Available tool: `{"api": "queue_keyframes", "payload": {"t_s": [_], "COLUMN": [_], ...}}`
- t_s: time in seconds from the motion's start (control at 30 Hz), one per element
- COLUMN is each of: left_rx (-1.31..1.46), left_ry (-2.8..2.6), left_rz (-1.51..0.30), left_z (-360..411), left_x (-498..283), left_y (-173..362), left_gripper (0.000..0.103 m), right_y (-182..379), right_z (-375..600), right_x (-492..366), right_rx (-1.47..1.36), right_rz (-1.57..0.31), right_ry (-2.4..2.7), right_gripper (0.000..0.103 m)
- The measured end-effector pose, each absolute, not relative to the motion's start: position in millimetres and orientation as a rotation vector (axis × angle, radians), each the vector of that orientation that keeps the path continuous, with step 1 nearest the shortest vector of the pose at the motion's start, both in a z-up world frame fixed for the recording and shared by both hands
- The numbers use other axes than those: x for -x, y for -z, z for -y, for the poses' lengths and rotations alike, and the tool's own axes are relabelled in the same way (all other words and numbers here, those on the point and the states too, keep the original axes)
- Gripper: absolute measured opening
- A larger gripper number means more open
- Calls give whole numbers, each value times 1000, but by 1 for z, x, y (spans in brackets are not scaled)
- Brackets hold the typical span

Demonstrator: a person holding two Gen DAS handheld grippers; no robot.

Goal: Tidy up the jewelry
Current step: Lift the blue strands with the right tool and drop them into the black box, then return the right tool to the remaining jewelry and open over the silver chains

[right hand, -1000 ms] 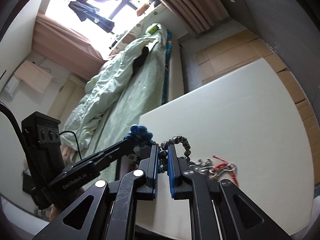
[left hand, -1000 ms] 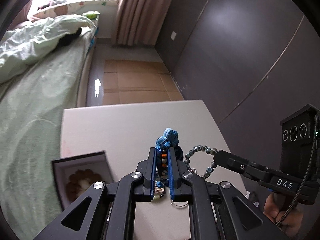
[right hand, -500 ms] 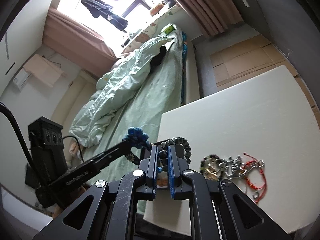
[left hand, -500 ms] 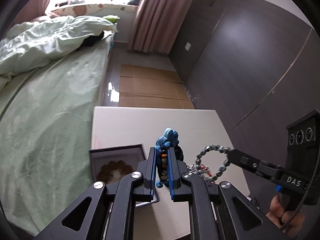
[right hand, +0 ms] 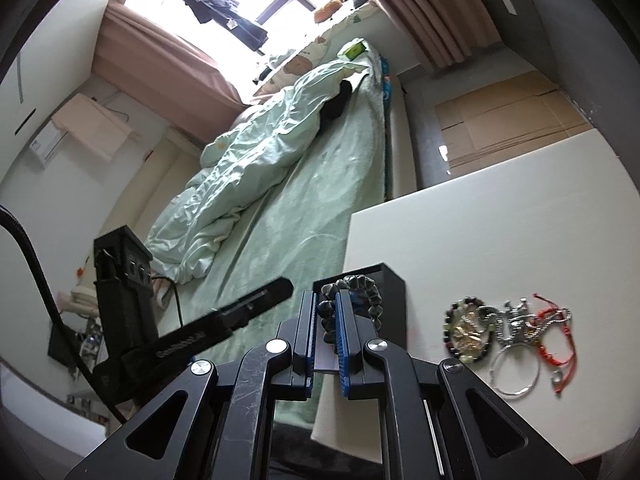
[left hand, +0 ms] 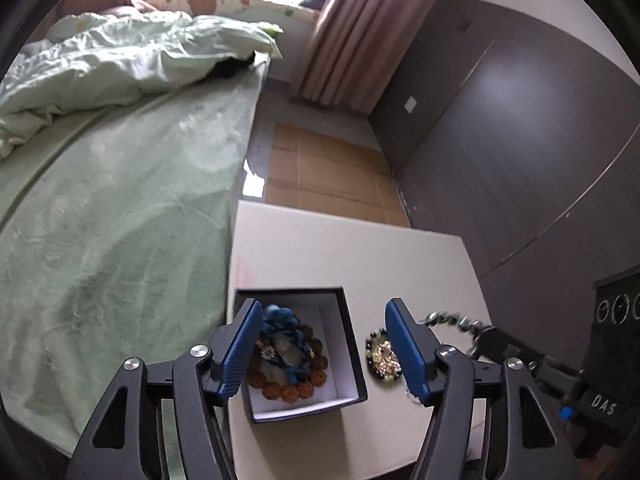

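Note:
My left gripper (left hand: 322, 306) hangs over a black box (left hand: 352, 360) with a white lining, and its jaws are opening wide. A blue knotted bracelet (left hand: 286, 340) lies inside the box on a brown bead bracelet (left hand: 298, 390), with neither pad pressing on it. My right gripper (right hand: 326, 300) is shut on a grey stone bead bracelet (right hand: 366, 290), held just beside the black box (right hand: 394, 292). In the left wrist view that grey bracelet (left hand: 448, 318) hangs right of the box.
A dark bead bracelet with a gold charm (right hand: 466, 332) lies on the white table (right hand: 520, 220) with a silver chain, a red cord bracelet (right hand: 558, 322) and a thin silver hoop (right hand: 516, 376). A green bed (left hand: 120, 220) borders the table's left edge. Dark wardrobe doors stand on the right.
My left gripper moved left over the box and opened, and the blue bracelet dropped from its pads into the box. My right gripper followed left with the grey bracelet.

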State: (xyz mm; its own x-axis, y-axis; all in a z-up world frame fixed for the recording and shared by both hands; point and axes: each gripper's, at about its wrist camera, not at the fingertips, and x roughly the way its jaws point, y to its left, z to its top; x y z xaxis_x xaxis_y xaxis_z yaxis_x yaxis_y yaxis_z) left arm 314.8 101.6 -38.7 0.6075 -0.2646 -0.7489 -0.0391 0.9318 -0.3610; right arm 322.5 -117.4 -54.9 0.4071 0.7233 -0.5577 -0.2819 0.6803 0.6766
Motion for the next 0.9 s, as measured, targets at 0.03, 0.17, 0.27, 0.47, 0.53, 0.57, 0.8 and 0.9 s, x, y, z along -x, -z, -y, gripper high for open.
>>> {"api": "queue_keyframes", "payload": {"t_s": [0.03,0.17,0.27,0.47,0.53,0.57,0.8,0.9], "left_rx": [362,389,409,427,428,428,414,397], "left_ry": [128,100,94,82,80,80,101,116], "left_rz": [-908,-912,-906,-904,-904,-904,-907,-909], "left_z": [-104,-115,-123,-130,-132,-132,-126,-118], "left_x": [-315,-316,-315,-314,-314,-315,-315,-316], "left_y": [38,41,41,42,42,42,42,42], "left_gripper": [65,65,65,65,65,65,65,65], "right_y": [55,60,64,70,73,76,69,62], "right_z": [113,100,91,77,72,70,85,96], "right_x": [-323,-324,-325,-331,-336,-339,-333,-328], "right_rx": [-534,-538,-537,-537,-530,-543,-557,-529], "right_rz": [-957,-965,-972,-979,-1005,-1027,-1024,-1015], "right_ry": [-677,-688,-687,-689,-691,-707,-711,-692], "right_gripper": [10,10,10,11,13,22,46,46]}}
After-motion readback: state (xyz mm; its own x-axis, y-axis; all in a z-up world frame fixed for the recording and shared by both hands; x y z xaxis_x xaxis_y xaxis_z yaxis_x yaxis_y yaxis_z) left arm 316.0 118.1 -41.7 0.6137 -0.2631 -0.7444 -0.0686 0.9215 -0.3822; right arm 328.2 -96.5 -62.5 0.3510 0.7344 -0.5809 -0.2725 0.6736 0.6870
